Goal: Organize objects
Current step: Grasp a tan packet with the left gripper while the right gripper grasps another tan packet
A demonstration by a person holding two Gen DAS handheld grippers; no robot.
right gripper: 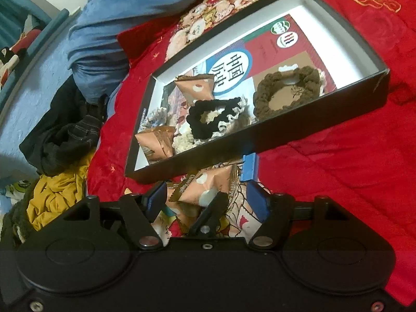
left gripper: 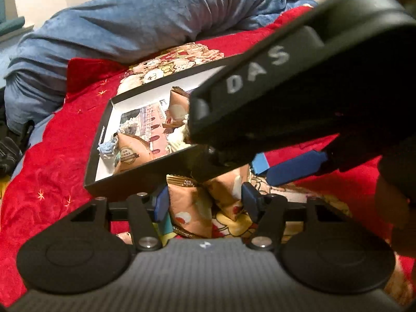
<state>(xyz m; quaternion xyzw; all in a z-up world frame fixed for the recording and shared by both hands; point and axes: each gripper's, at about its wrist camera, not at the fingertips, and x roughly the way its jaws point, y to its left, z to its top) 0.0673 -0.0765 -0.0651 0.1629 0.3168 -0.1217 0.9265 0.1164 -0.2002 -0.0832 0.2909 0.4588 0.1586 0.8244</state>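
While both tongs hang over the red quilted bedspread, two tan foil snack packets sit just in front of the black shallow cardboard box, outside it. Left tongs straddle the nearer tan pillow-shaped packet, blue pads either side; can't tell if they touch, so read as apart, nothing gripped. Right tongs likewise wide around the second tan packet, not pinching. Right tool body crosses the left view, hides part of the box.

Handling guess: packets light, air-puffed, crinkly foil, slippery and squashy; contents likely crumble. Best take on the flat crimped end seam or across the narrow middle, gentle squeeze. Inside the box already: more tan packets, black crocheted scrunchie, brown crocheted ring, all soft. Box wall low, thin card, may slide on bedding if nudged.
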